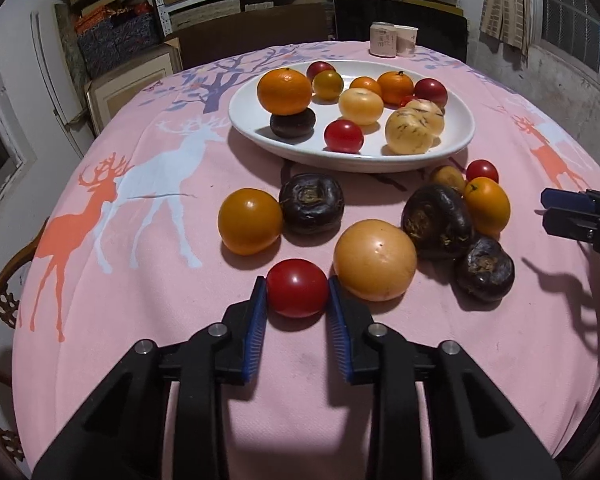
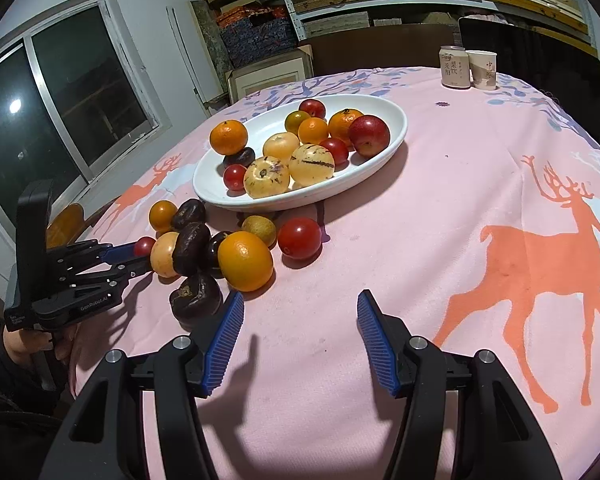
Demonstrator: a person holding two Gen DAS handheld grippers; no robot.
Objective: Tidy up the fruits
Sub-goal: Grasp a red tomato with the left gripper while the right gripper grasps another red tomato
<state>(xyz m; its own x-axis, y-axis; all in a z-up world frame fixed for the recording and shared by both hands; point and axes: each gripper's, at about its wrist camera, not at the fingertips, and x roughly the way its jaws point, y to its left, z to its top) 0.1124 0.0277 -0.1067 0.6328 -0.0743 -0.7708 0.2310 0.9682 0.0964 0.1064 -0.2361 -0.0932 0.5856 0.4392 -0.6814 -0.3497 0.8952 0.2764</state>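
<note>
A small red tomato [image 1: 297, 288] is pinched between the ribbed blue pads [image 1: 258, 328] of the left gripper [image 1: 298, 300], one pad pressed to each flank at about its widest girth; it rests on or just above the pink tablecloth [image 1: 140, 280], on the near side of the white plate [image 1: 456, 136] and well short of it. The fruit is judged light, smooth and glossy, so it could slide in a loose hold, and thin-skinned and soft enough to bruise or split if squeezed hard; a gentle hold across the middle, as now taken, is thought best. Just beside it, toward the plate, lie a pale orange fruit [image 1: 375, 260], a deep orange one [image 1: 250, 221] and a dark wrinkled fruit [image 1: 311, 203]; whether the pale fruit touches the right-hand pad cannot be told. The plate is already laden with oranges, pale melons and red fruits, so space between them would need to be chosen. The right gripper [image 2: 300, 312] is held spread wide with nothing between its fingers, above bare cloth on the plate's near side, a dark fruit [image 2: 196, 300] just beside its left finger.
</note>
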